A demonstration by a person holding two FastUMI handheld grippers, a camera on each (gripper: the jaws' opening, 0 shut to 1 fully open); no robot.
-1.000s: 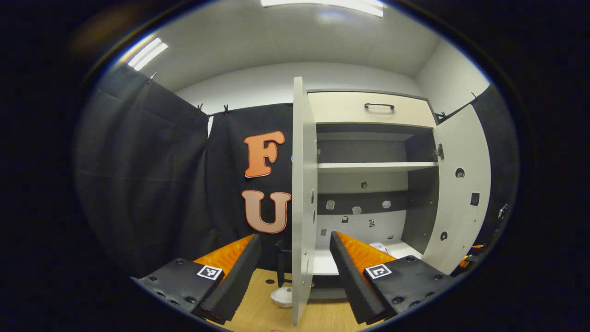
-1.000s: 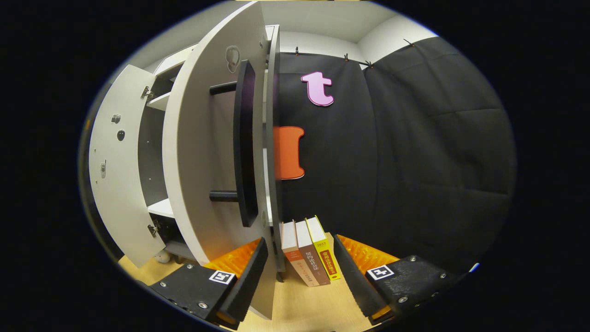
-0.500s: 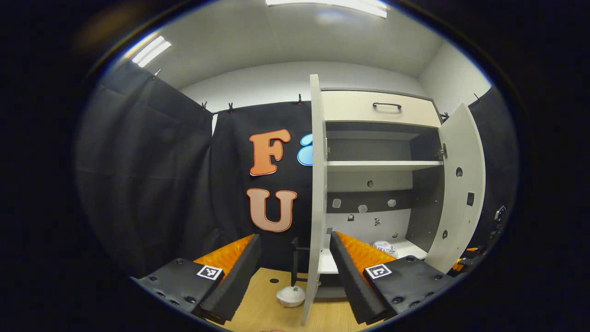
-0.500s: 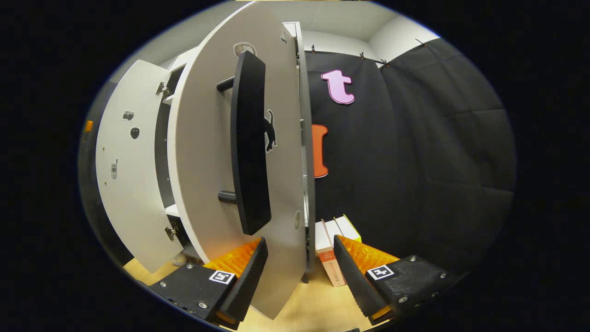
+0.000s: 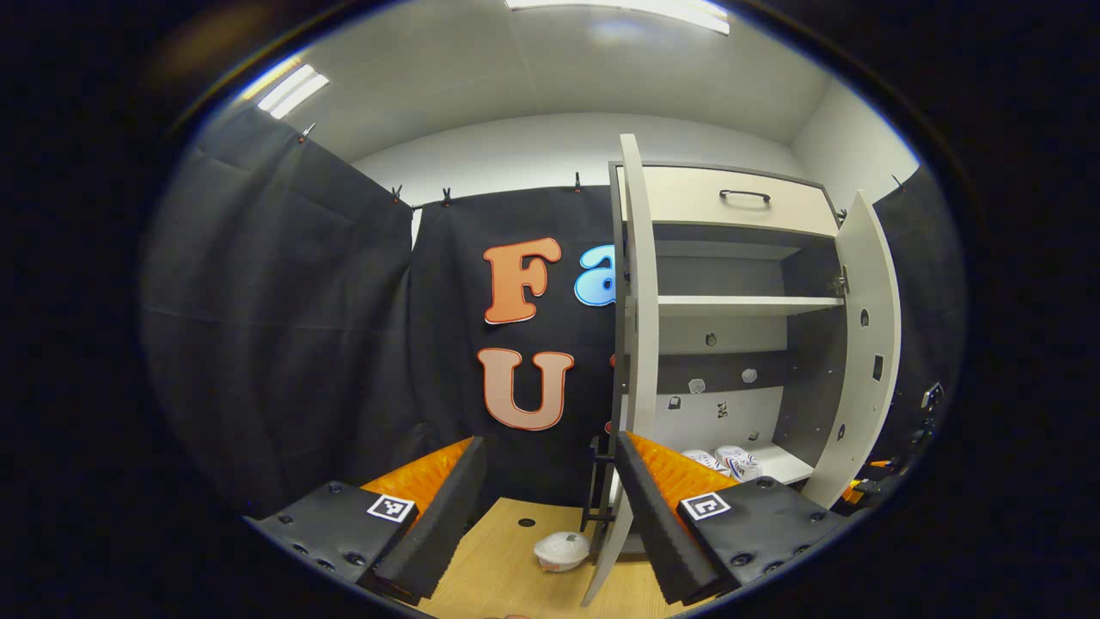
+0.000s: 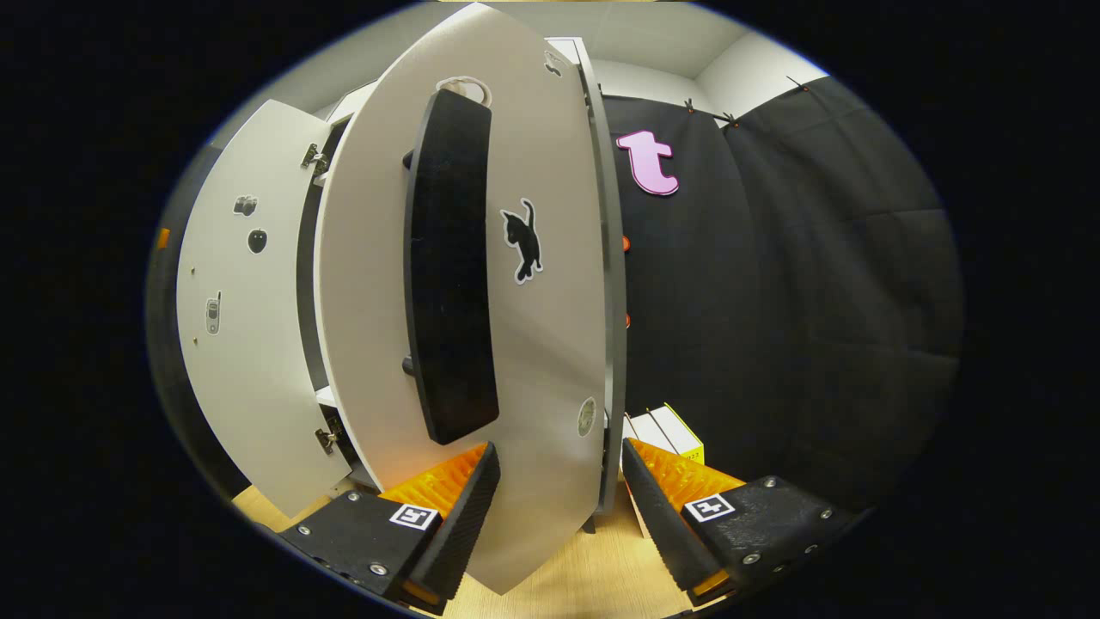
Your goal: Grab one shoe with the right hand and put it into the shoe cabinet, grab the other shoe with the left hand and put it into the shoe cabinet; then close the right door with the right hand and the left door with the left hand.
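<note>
Black-draped booth, pale wooden tabletop (image 5: 507,567): both white shoes (image 5: 726,462) sit on the white shoe cabinet's bottom shelf. The right tongs (image 6: 559,503), wide open and empty, face the right door (image 6: 516,344), likely to push it; left tongs (image 5: 550,507) gape empty beside the left door (image 5: 638,344)

In the left gripper view the left door (image 5: 633,344) stands edge-on, hiding part of the shoes (image 5: 726,462). In the right gripper view the right door (image 6: 481,284) covers most of the books (image 6: 675,430).
</note>
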